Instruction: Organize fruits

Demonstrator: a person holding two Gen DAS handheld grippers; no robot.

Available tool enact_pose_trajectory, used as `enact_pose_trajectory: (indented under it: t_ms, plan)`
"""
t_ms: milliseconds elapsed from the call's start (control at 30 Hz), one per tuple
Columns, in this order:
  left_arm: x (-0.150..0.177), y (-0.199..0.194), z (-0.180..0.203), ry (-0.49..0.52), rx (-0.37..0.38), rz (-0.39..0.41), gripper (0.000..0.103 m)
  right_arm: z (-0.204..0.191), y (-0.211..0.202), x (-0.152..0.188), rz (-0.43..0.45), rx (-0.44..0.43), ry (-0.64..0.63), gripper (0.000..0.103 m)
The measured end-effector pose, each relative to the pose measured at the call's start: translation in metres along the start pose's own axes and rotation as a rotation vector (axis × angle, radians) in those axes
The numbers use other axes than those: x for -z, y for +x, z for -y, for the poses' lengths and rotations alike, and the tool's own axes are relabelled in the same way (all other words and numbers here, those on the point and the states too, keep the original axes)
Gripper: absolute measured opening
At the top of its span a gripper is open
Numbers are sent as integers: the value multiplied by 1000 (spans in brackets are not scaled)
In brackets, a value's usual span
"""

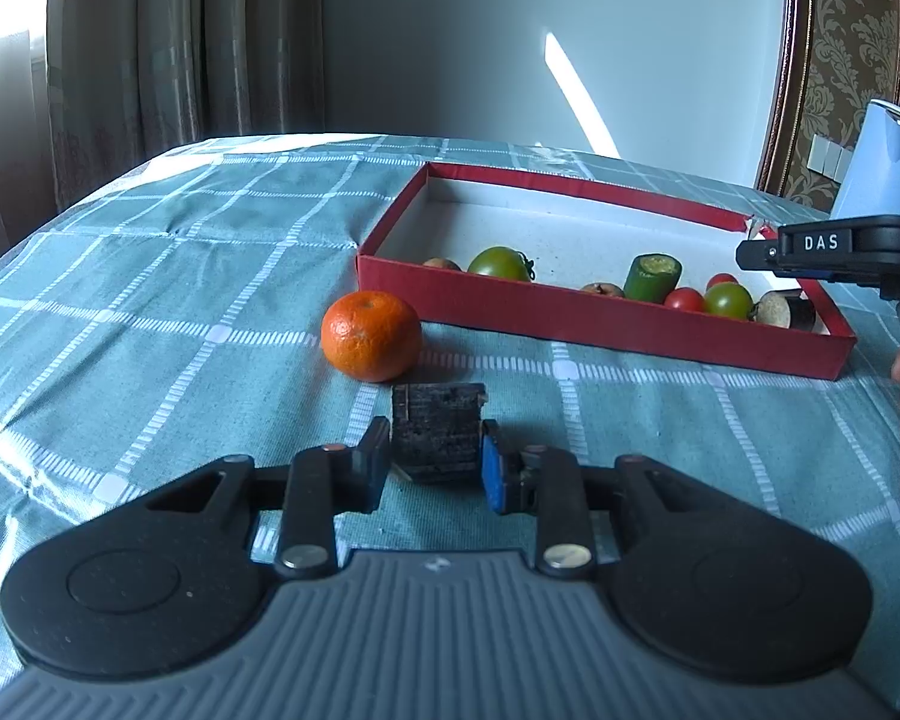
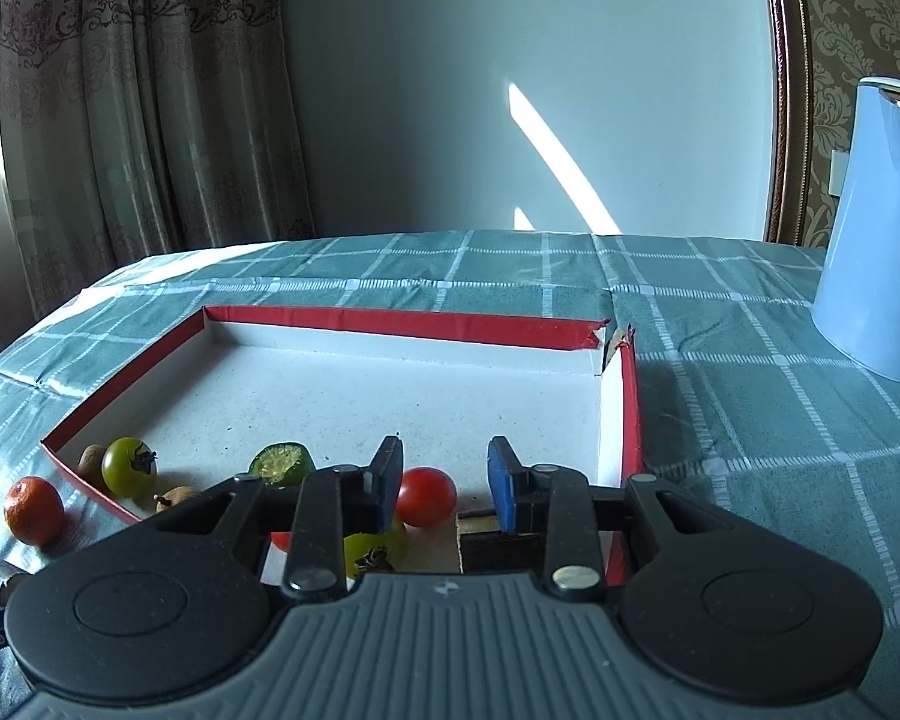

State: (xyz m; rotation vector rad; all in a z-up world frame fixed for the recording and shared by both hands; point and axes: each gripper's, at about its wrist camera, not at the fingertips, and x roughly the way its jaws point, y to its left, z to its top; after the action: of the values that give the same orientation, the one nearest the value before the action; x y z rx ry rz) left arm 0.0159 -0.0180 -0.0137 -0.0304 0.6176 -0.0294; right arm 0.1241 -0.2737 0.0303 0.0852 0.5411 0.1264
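Left wrist view showed the left gripper (image 1: 435, 461) low over the checked tablecloth (image 1: 150, 300), its pads closed against the sides of a dark, rough-sided block (image 1: 437, 432) resting on the cloth. Just beyond the block sat one mandarin (image 1: 371, 335), bright orange with a dimpled skin and a small stem scar, touching nothing and lying just outside the near wall of the shallow red box (image 1: 570, 324).

Inside the box, along that near wall, lay two green tomatoes (image 1: 499, 263), two red cherry tomatoes (image 1: 684, 299), one upright green cut stub (image 1: 652, 277), two small brown fruits (image 1: 601, 288) and one pale-faced dark slice (image 1: 786, 307) at the right end.

The right gripper (image 2: 445, 480) hung over the box's near right corner with its jaws parted; a red cherry tomato lay beyond the gap and the pads pressed on nothing. One blue kettle (image 2: 876, 228) stood on the cloth well to the right of the box.
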Motion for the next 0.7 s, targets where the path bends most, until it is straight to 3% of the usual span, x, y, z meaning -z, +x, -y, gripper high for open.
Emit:
enact_pose_trajectory:
  t_ms: [167,333,633,700]
  plan:
    - [0,-2,-6,-32,13,6,28,-5,-27,7,57,-41,0,31]
    - [-1,-9,-18,-83,41,19,29,-19,-48,27,49,-113,-30,31]
    - [3,-38,-56,-74,-72,95,32,-79,-48,34,-10,-343,-86,32]
    - [2,-44,-67,-80,-111,109,30,-102,-42,33,-14,-356,-115,42]
